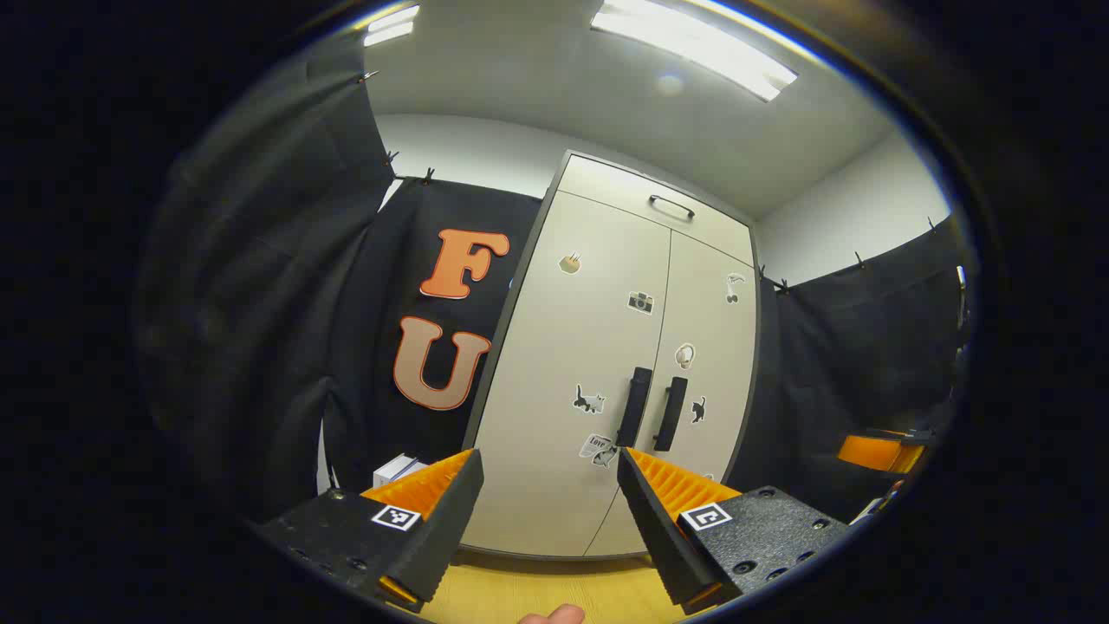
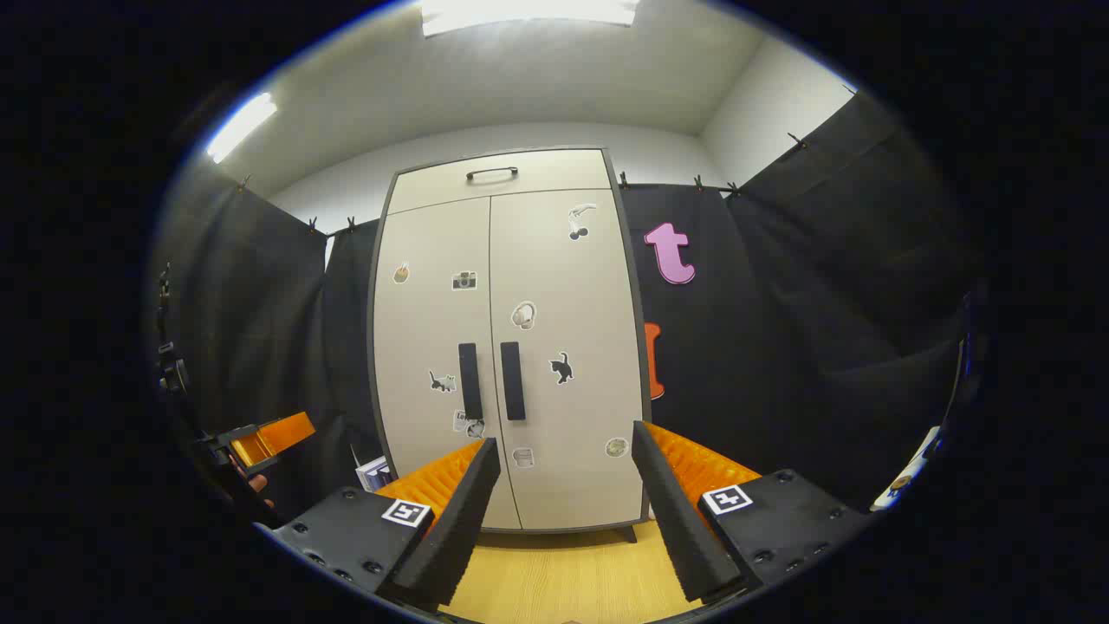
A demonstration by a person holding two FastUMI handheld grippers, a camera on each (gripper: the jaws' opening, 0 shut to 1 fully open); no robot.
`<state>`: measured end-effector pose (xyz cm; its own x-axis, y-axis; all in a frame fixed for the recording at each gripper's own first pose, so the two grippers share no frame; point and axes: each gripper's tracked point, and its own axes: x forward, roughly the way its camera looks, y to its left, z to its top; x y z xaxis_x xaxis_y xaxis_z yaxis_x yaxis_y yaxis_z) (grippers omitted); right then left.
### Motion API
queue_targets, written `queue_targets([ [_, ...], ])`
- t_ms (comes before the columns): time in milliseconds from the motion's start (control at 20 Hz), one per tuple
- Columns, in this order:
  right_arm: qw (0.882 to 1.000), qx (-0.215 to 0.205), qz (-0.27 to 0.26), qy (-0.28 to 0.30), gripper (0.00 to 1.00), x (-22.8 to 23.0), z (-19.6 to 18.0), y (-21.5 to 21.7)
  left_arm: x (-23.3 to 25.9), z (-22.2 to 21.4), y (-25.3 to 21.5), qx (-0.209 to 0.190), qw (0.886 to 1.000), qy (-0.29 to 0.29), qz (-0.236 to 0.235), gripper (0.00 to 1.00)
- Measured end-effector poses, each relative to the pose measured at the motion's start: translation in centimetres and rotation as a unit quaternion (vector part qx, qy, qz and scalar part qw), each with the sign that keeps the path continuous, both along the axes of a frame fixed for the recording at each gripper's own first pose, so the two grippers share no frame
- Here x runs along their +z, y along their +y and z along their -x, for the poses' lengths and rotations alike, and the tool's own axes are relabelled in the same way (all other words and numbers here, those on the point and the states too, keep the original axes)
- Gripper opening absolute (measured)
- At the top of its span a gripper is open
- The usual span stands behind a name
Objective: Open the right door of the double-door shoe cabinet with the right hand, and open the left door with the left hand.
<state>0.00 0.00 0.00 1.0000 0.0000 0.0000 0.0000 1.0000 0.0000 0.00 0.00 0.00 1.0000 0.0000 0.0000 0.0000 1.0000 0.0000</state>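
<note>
Wooden floor (image 2: 563,563), shoe cabinet (image 2: 511,347) beyond open tongs (image 2: 563,485)

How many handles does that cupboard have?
3: one on the left door, one on the right door, side by side at the centre seam, and one on the top panel.

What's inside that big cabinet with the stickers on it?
That cannot be seen: both doors of the cabinet are closed, with the two handles side by side at the middle seam. Stickers dot the door fronts, and the flap above is closed too.
</note>
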Motion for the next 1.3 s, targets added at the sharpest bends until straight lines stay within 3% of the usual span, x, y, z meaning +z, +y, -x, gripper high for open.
queue_targets([
  [300,1.000,-0.009,-0.008,0.006,0.98,-0.7,0.0,-0.7,0.0,0.1,-0.2,-0.005,1.000,0.001,-0.001,0.91],
  [400,1.000,-0.011,-0.011,0.009,0.98,-0.9,-0.1,-0.8,-0.1,0.2,-0.2,-0.007,1.000,0.005,-0.003,0.97],
  [550,1.000,-0.011,-0.008,0.003,0.98,-0.5,-0.1,-0.8,-0.3,0.2,-0.2,-0.009,1.000,0.007,-0.004,0.94],
  [600,1.000,-0.010,-0.006,-0.002,0.98,-0.2,-0.3,-0.7,-0.3,0.2,-0.2,-0.008,1.000,0.006,-0.004,0.97],
  [800,1.000,-0.011,-0.006,-0.004,0.98,0.3,-2.4,-1.3,-0.8,-0.1,-0.4,0.002,1.000,0.013,-0.011,0.94],
  [1000,1.000,0.021,-0.011,-0.006,0.98,1.5,-7.2,-1.9,-0.9,-1.9,-1.7,0.025,1.000,0.002,-0.020,0.94],
  [1300,0.992,0.126,0.002,-0.025,0.98,5.1,-15.5,2.0,0.0,-3.2,-1.7,0.086,0.996,-0.028,-0.012,0.94],
])
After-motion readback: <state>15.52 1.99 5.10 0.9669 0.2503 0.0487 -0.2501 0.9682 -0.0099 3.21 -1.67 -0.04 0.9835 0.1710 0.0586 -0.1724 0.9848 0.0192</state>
